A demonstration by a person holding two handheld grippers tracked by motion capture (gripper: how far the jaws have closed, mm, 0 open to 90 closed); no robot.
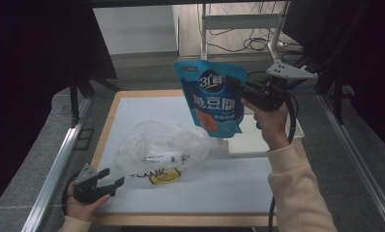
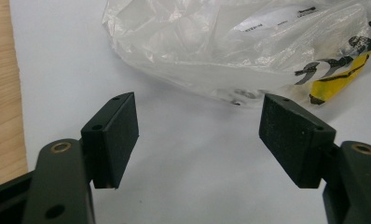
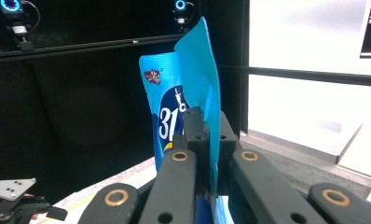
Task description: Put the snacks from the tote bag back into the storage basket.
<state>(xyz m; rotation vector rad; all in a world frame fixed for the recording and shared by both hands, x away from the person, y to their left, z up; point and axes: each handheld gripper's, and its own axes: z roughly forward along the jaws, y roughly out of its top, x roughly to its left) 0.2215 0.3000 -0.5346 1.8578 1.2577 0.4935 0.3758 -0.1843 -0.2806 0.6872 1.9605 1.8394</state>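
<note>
Blue foil pouch (image 1: pixel 213 96), printed in white characters with an orange panel low down, hangs in the air above the far half of the table (image 1: pixel 132 108), pinched at its right edge by my right claw (image 1: pixel 235 85); high view shows my right hand (image 1: pixel 273 121) raised, sleeve coming up from the lower right. Below the pouch lies a crumpled clear plastic bag (image 1: pixel 161 147) with black lettering and a yellow mark, flat on the white table sheet. A white tray (image 1: pixel 258 140) sits just right of the bag, partly behind the pouch. My left claw (image 1: pixel 111 180) rests low at the near left corner, spread, nothing between the pads, aimed toward the bag but apart from it. Left gripper view: pads (image 2: pixel 123 126) wide, bare white sheet between them, the plastic bag (image 2: pixel 230 46) just ahead, its mouth not clear from here. Right gripper view: my right claw (image 3: pixel 207 135) pressed together on the pouch (image 3: pixel 193 93) edge, which rises upright past the pads. Judgement: the step in hand looks like carrying the pouch toward the bag for packing. Next move likely calls for the left claw to catch the bag's rim and lift it open, then the right to lower the pouch bottom-first into the mouth. Risk: thin film slipping or collapsing shut.
</note>
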